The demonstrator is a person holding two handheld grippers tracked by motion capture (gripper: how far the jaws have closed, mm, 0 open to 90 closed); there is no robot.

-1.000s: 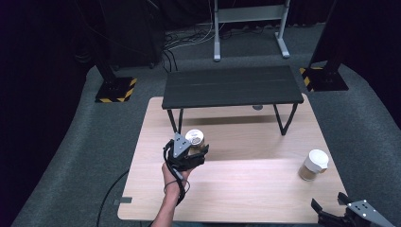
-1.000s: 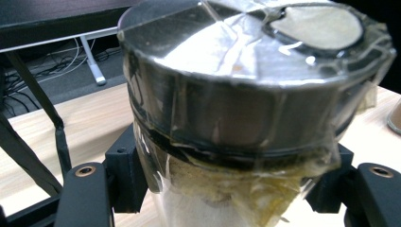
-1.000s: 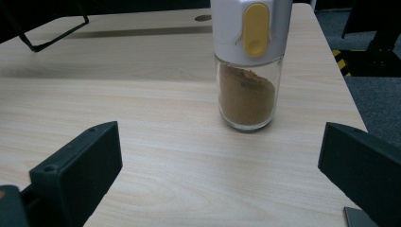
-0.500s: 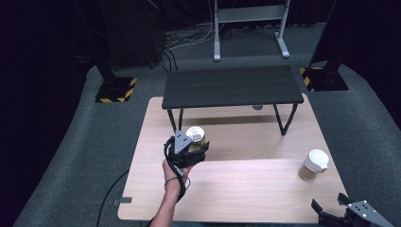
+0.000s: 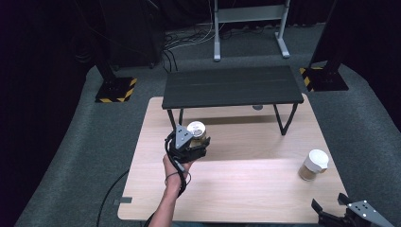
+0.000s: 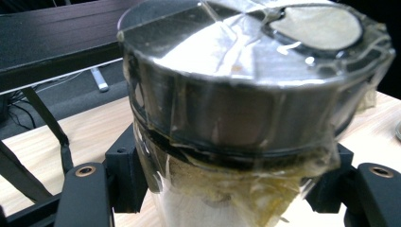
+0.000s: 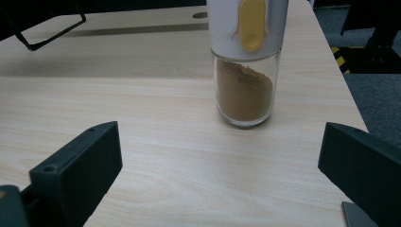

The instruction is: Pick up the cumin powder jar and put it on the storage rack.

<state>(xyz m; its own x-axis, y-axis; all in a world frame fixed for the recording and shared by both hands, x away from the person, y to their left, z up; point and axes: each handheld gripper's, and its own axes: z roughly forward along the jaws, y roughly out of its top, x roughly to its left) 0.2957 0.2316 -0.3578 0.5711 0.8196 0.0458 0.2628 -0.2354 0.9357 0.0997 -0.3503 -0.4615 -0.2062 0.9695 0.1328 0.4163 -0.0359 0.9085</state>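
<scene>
My left gripper (image 5: 195,145) is clamped around a jar (image 6: 246,109) with a dark lid wrapped in clear film, jaws pressed against its sides, over the wooden table (image 5: 246,189) in front of the black bench (image 5: 231,87). Further right, a spice jar (image 7: 246,61) of brown powder stands upright near the table's edge. My right gripper (image 7: 217,175) is spread wide, facing it, apart.

Quick count: two jars total, one metal-lidded jar (image 5: 197,133) wrapped in clear film, one glass spice jar (image 5: 312,165) with a white cap and brown powder. Two handheld grippers, left gripper (image 5: 189,147) and right gripper (image 5: 341,213). One wooden table (image 5: 236,198), one small black bench (image 5: 231,86) on it. Two yellow-and-black striped stand bases (image 5: 115,90) on the floor.
</scene>
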